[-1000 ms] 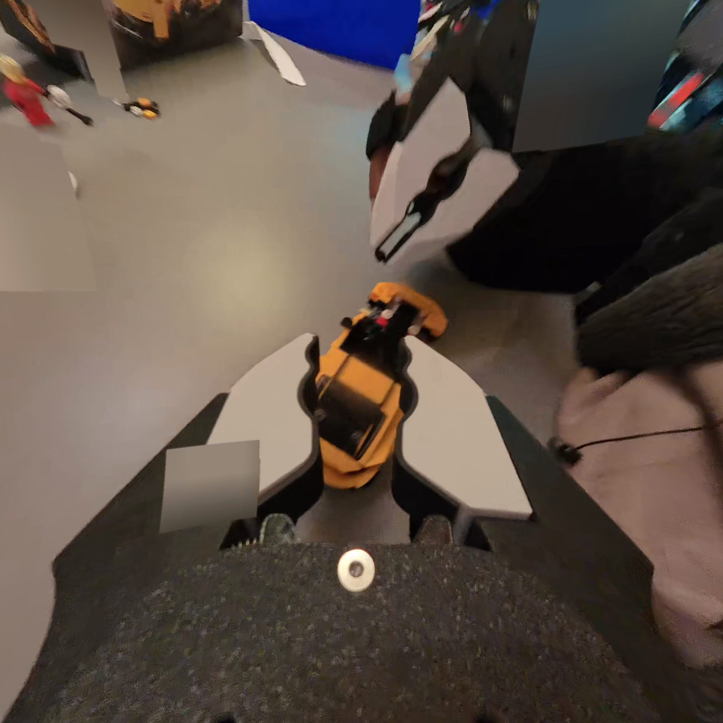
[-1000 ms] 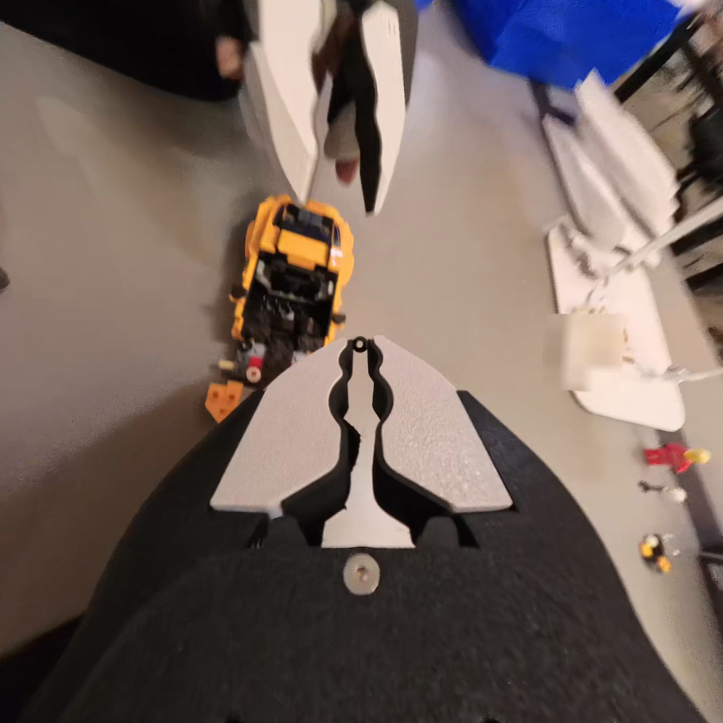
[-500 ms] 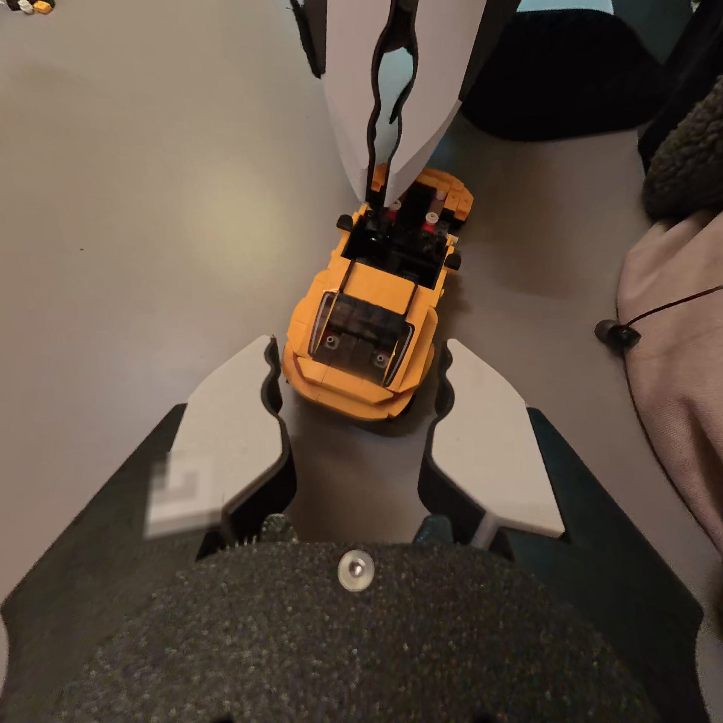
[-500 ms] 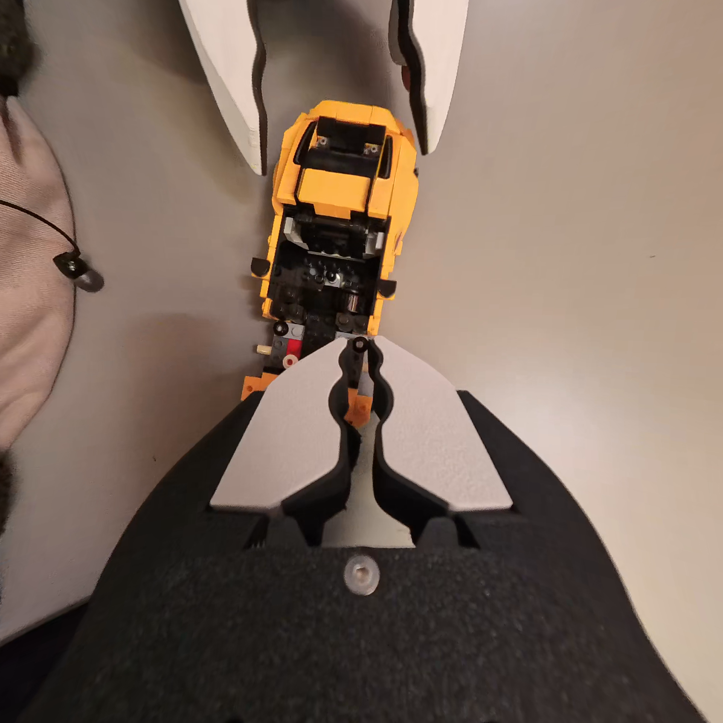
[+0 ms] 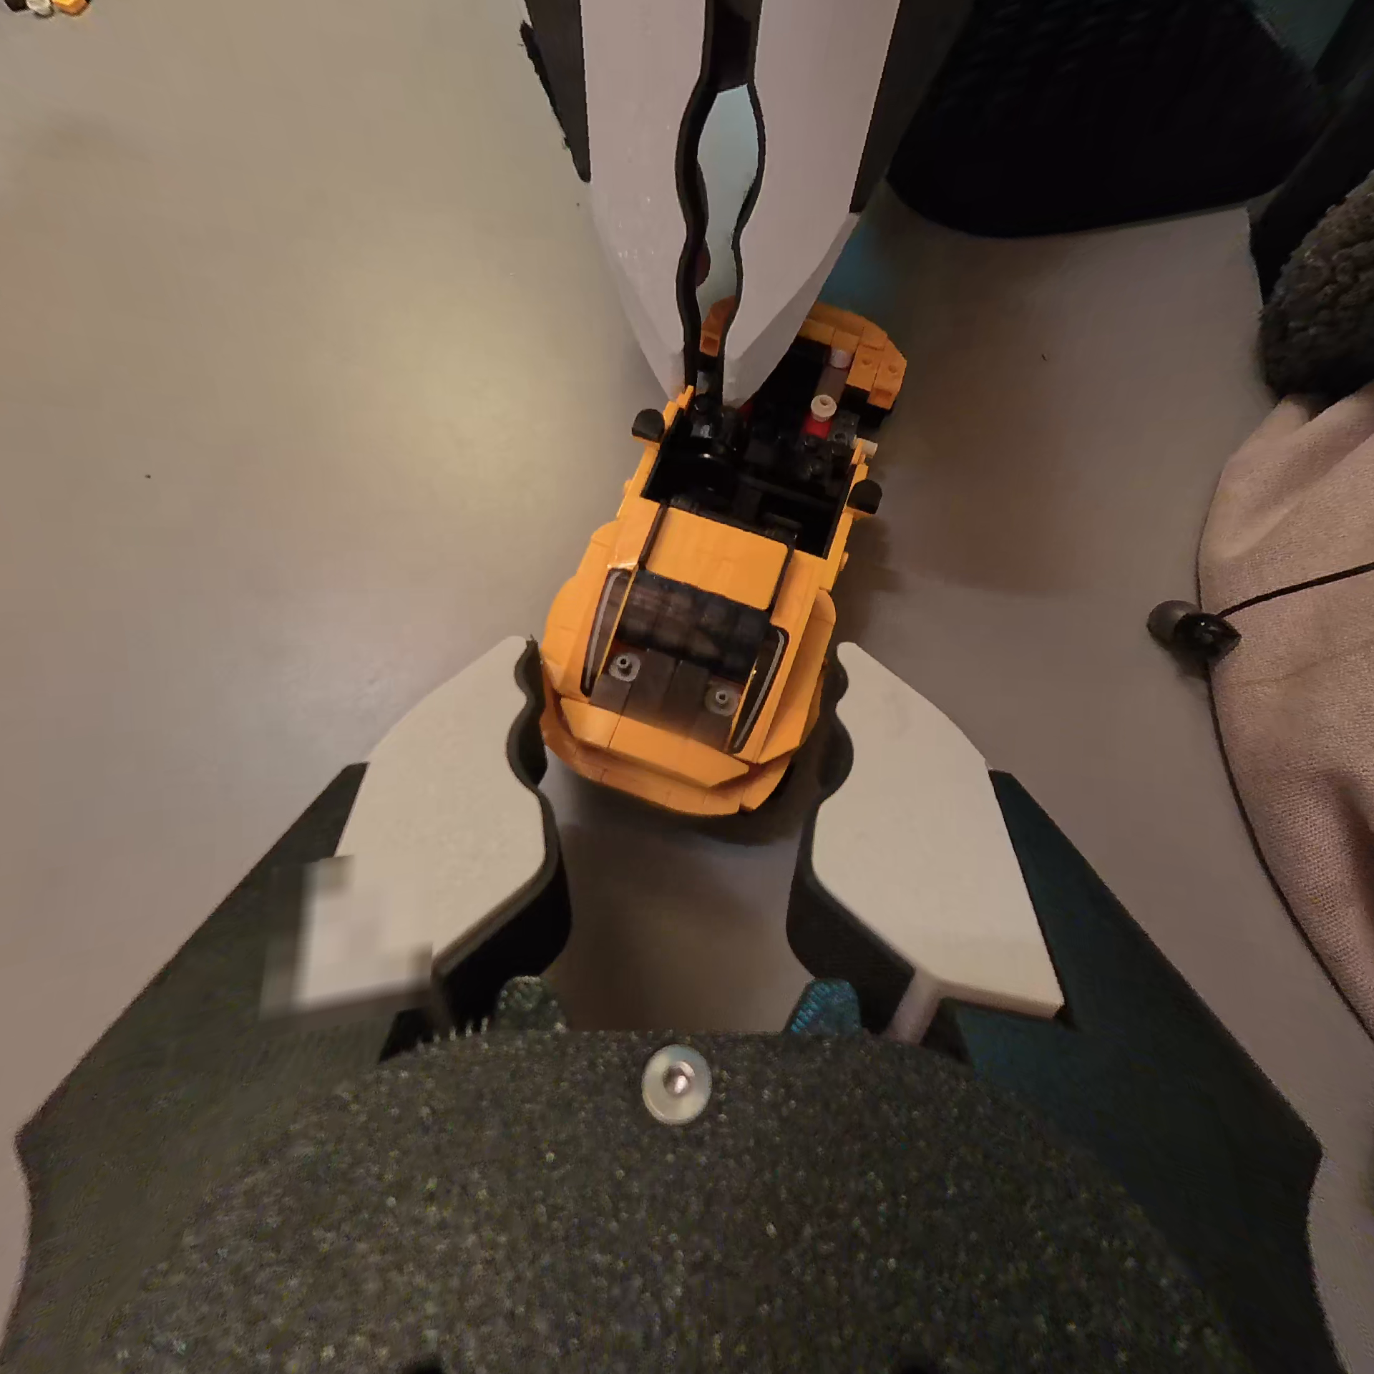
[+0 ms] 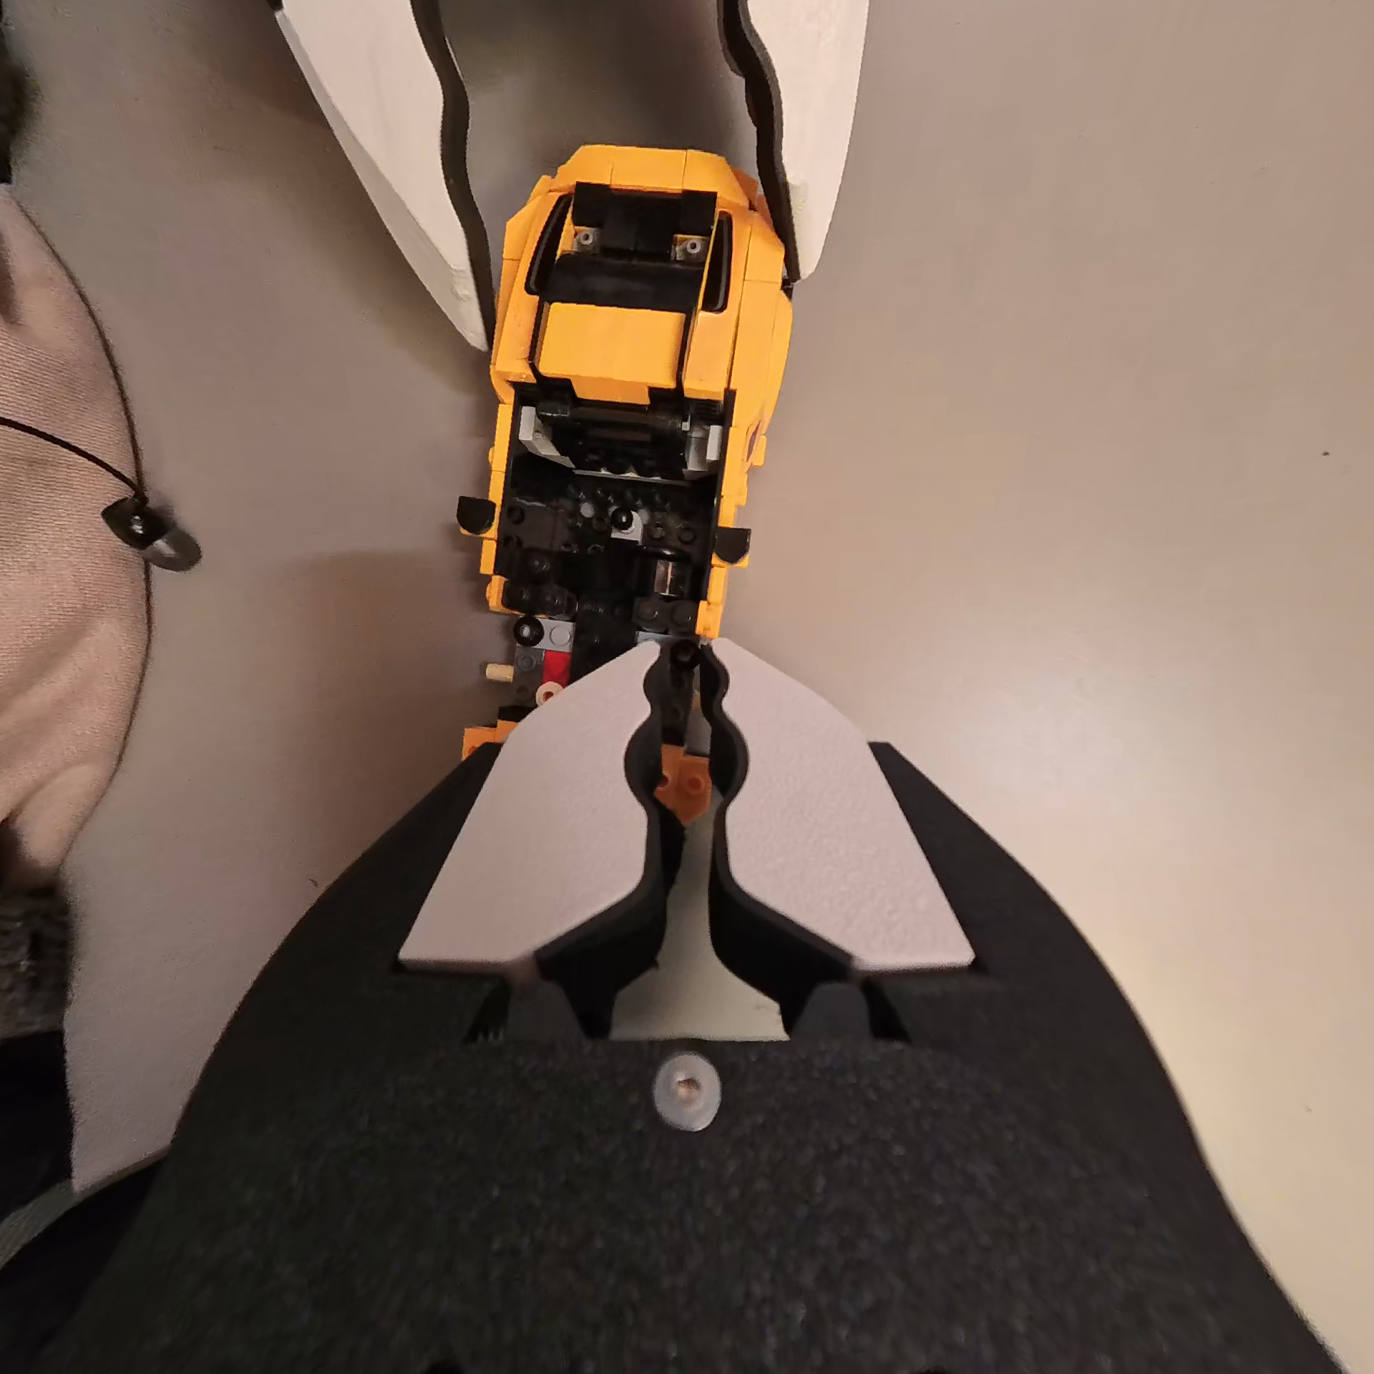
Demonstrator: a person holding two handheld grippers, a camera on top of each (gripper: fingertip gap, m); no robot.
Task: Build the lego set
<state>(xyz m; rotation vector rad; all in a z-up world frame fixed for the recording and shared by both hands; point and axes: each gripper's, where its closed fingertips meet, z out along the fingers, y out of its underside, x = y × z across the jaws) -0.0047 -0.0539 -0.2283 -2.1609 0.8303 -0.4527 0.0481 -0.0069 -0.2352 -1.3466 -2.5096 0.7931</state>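
Lego car [image 5: 706, 602], orange and black, sits on the grey table [image 5: 260, 372] between my two tools. Its roof is off, so I can see the black and grey bricks inside, plus one small red brick near the back.

My left hand-held gripper [image 5: 680, 669] is spread wide around the front of the car. One finger is by each side of the nose. The left one looks like it touches the car. I cannot tell if the right one does.

My right hand-held gripper [image 6: 680, 654] is at the back end of the car. Its fingers are almost pressed together, and they pinch a tiny black piece [image 6: 682, 654] right at the tips. That piece is just over the open back part of the car. In the left wrist view I see those same tips reaching down into the black inside.

A soft pink cloth [image 5: 1301, 632] lies at the side of the table, with a black cord and a small black toggle [image 5: 1186, 628] on it.
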